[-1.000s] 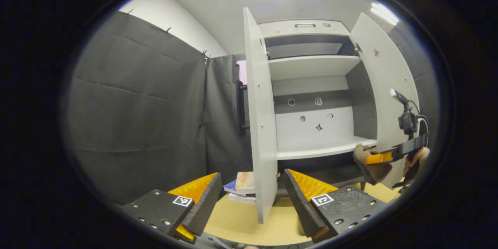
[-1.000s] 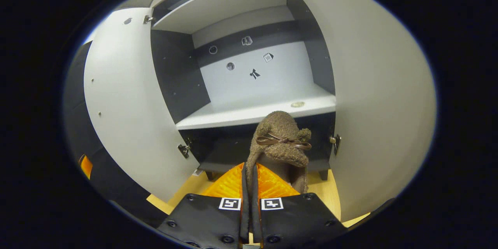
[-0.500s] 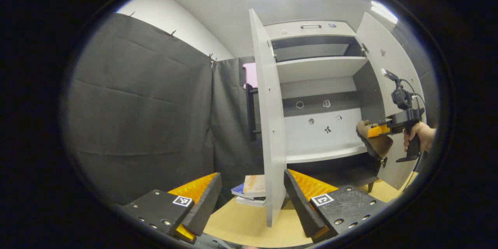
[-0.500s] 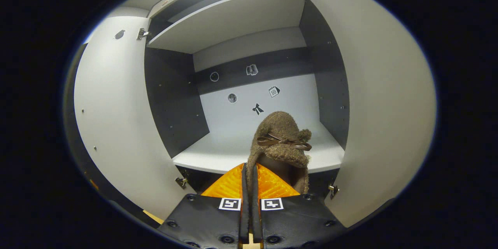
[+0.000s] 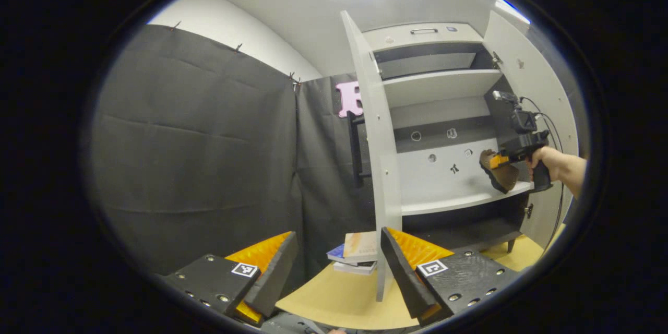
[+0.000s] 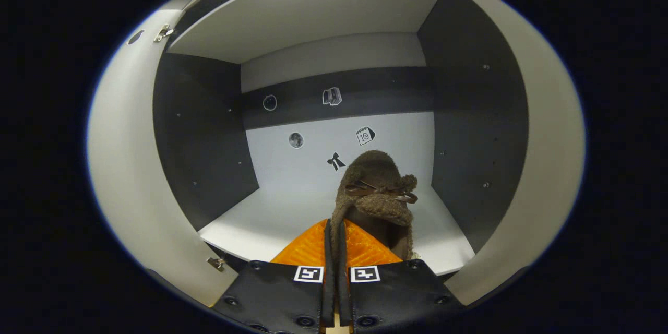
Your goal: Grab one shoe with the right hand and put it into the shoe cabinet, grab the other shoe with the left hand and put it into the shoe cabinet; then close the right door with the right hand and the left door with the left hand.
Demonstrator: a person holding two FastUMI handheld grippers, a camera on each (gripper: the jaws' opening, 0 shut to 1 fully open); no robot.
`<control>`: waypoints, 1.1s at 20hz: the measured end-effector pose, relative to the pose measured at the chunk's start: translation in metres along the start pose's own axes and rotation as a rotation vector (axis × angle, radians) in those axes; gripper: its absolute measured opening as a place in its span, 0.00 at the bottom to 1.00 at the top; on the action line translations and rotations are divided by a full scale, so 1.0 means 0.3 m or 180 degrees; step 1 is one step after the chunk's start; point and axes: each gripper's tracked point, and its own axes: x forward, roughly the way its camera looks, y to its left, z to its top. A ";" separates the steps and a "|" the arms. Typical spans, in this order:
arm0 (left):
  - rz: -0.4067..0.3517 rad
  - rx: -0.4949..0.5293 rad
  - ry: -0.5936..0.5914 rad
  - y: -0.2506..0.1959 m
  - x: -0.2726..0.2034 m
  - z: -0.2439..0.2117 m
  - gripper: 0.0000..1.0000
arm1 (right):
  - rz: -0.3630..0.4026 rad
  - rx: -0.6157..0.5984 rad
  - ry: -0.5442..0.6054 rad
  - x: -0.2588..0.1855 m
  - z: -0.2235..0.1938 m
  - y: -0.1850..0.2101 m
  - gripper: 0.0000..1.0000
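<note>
A fuzzy brown shoe [image 6: 378, 193] with a thin bow is pinched at its heel rim by my right gripper [image 6: 334, 235], which is shut on it. The shoe hangs just above the front of the cabinet's pale middle shelf [image 6: 282, 214], toe pointing inward. In the left gripper view the same shoe [image 5: 502, 175] and the right gripper [image 5: 501, 160] show at the cabinet's right side, held by a hand [image 5: 543, 159]. My left gripper [image 5: 334, 266] stands open and holds nothing, low in front of the left door [image 5: 383, 167].
Both cabinet doors stand wide open: the left door [image 6: 125, 167] and the right door [image 6: 548, 156] flank the shoe. A small stack of books [image 5: 357, 253] lies on the tan floor [image 5: 339, 297] by the left door's foot. Black cloth wall [image 5: 198, 156] stands to the left.
My right gripper has risen and gone forward with the shoe, from below the shelf's front edge to over the shelf. The left gripper's view has shifted, so the cabinet sits farther right.
</note>
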 end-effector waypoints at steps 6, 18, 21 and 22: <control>0.0035 0.0075 0.0058 0.001 0.006 -0.015 1.00 | -0.0113 0.0000 0.0019 0.080 0.021 -0.011 0.17; -0.0552 -0.0074 0.0083 -0.191 0.019 -0.044 0.94 | 0.0082 -0.0289 -0.0558 -0.315 0.076 0.066 0.98; -0.0822 -0.0116 0.0084 -0.272 0.016 -0.055 0.94 | 0.0107 -0.0318 -0.0642 -0.447 0.053 0.075 0.98; -0.0897 -0.0116 0.0088 -0.295 0.013 -0.058 0.94 | 0.0088 -0.0326 -0.0667 -0.488 0.048 0.071 0.98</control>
